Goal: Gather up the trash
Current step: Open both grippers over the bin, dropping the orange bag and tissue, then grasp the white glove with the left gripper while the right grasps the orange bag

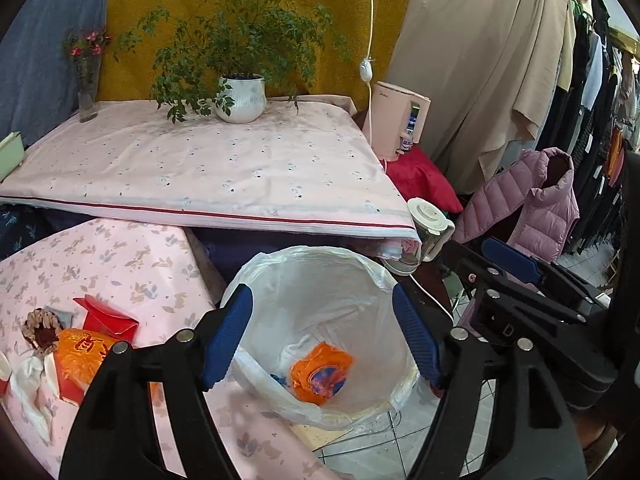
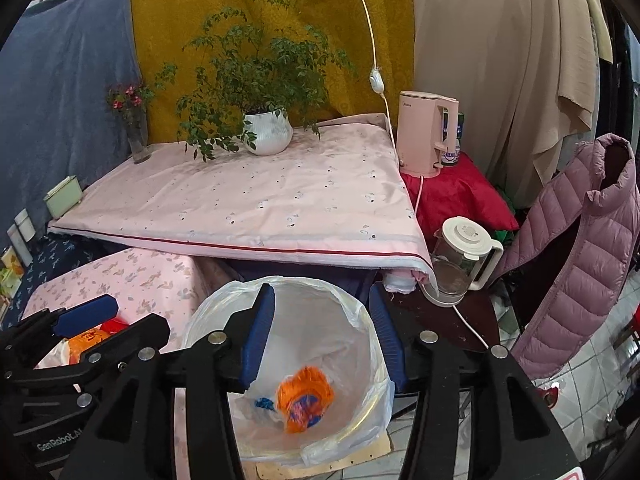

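Pink floral cloth covers the low surface [image 1: 120, 264] at left, beside a bin [image 1: 320, 344] lined with a white bag; the bin stands on tiled floor [image 1: 376, 452]. Inside the bin, on the bag's bottom, lies an orange wrapper [image 1: 322, 374], with a small blue scrap [image 1: 279, 380] touching its left side; both also show in the right wrist view, wrapper [image 2: 305, 398] and scrap [image 2: 264, 403]. Left claw [image 1: 322, 336] hangs over the bin's mouth, jaws spread wide and holding nothing, blue pads framing the opening. Right claw [image 2: 322, 336] is likewise above the bin, jaws parted and empty; it appears at the right edge of the left view [image 1: 516, 264], just beside the left claw. Uncollected items remain on the low surface: an orange packet [image 1: 80, 356], a red envelope [image 1: 106, 316], a woven coaster [image 1: 42, 328] and a crumpled white tissue [image 1: 30, 388], all close together near the left claw's left finger [image 1: 228, 340]. Behind the bin a higher surface [image 1: 208, 168] under a pink sheet carries a potted plant [image 1: 240, 96] and a vase of flowers [image 1: 88, 92]. To the right stand a glass kettle [image 2: 464, 260], a pink kettle [image 2: 426, 136] on red cloth [image 2: 460, 196], and a mauve padded vest [image 2: 576, 248].
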